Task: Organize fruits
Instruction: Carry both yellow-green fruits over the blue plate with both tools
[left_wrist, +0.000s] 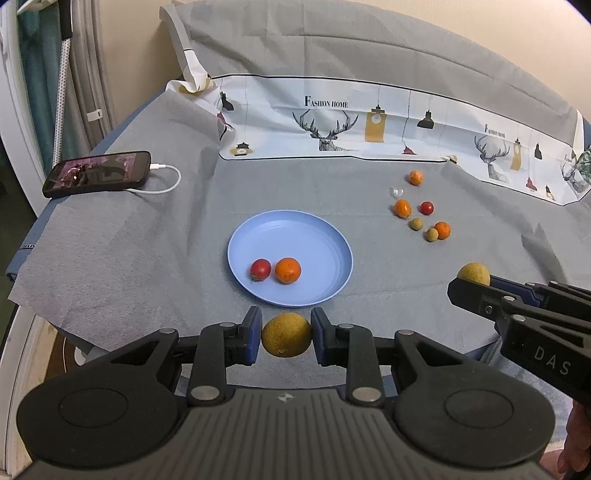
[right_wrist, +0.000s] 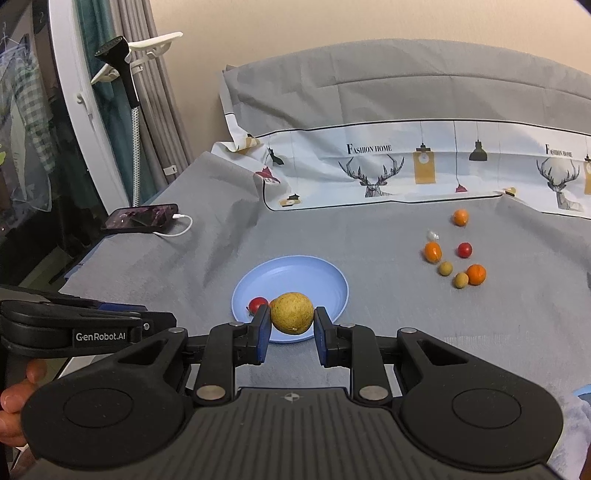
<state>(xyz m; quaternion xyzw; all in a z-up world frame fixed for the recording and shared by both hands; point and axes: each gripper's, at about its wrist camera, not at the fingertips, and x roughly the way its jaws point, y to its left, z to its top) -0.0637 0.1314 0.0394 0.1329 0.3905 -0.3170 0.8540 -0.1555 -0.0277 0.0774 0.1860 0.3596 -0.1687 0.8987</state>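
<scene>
My left gripper (left_wrist: 286, 334) is shut on a yellow-green round fruit (left_wrist: 286, 334), held just in front of the blue plate (left_wrist: 317, 236). The plate holds a red fruit (left_wrist: 260, 269) and an orange fruit (left_wrist: 287, 270). My right gripper (right_wrist: 291, 320) is shut on a second yellow-green fruit (right_wrist: 291, 313), above the plate's (right_wrist: 295, 273) near edge; it also shows in the left wrist view (left_wrist: 474, 274). Several loose fruits lie right of the plate: orange ones (left_wrist: 402, 208), a red one (left_wrist: 427, 208) and small green ones (left_wrist: 416, 223).
A phone (left_wrist: 98, 172) with a white cable lies at the far left on the grey cloth. A printed deer-pattern sheet (left_wrist: 332, 122) runs along the back. A small clear object (left_wrist: 396, 192) lies by the loose fruits. The table edge drops off at the left.
</scene>
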